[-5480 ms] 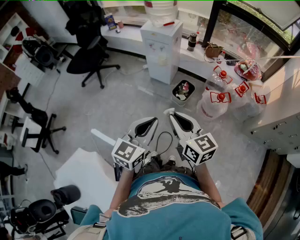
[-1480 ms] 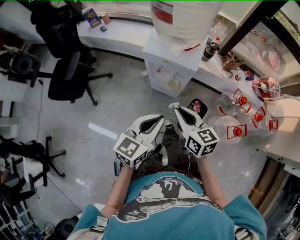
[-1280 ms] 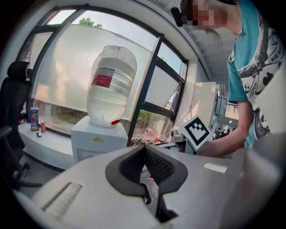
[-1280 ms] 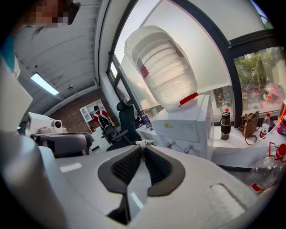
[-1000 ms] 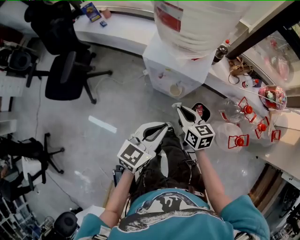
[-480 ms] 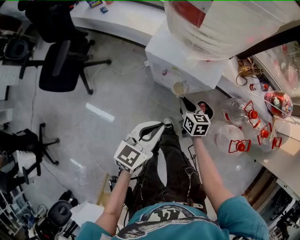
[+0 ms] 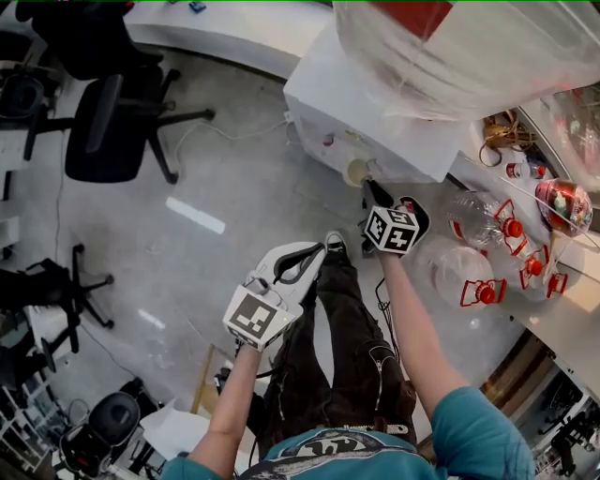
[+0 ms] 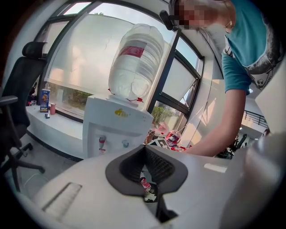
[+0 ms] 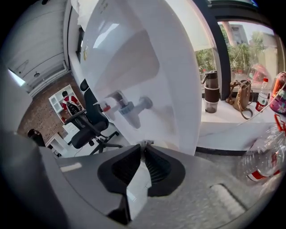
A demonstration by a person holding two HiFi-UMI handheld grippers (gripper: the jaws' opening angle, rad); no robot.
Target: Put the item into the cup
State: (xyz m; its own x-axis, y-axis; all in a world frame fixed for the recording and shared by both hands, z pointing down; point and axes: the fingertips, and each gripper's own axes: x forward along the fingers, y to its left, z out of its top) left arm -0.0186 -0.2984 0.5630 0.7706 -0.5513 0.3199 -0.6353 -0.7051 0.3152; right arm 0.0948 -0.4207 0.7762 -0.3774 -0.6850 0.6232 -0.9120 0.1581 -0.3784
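Observation:
A pale paper cup (image 7: 356,172) stands in the recess of the white water dispenser (image 7: 375,122), under its taps. My right gripper (image 7: 368,187) is stretched out with its tips right at the cup. In the right gripper view the right gripper (image 9: 144,144) is shut on a thin white flat item (image 9: 137,190) that runs back between the jaws. The red tap (image 9: 105,106) and blue tap (image 9: 130,109) are just above the tips. My left gripper (image 7: 319,249) hangs lower, over the floor by the person's leg. In its own view the left gripper (image 8: 145,148) is shut with nothing in it.
A big water bottle (image 7: 469,47) sits on top of the dispenser. Empty bottles with red handles (image 7: 459,270) lie on the floor to the right, near a small bin (image 7: 418,216). A black office chair (image 7: 103,112) stands at the left. A white counter (image 7: 225,28) runs behind.
The person has walked up to the dispenser. My right gripper has reached forward to the cup in the recess. The left gripper has stayed low and shut.

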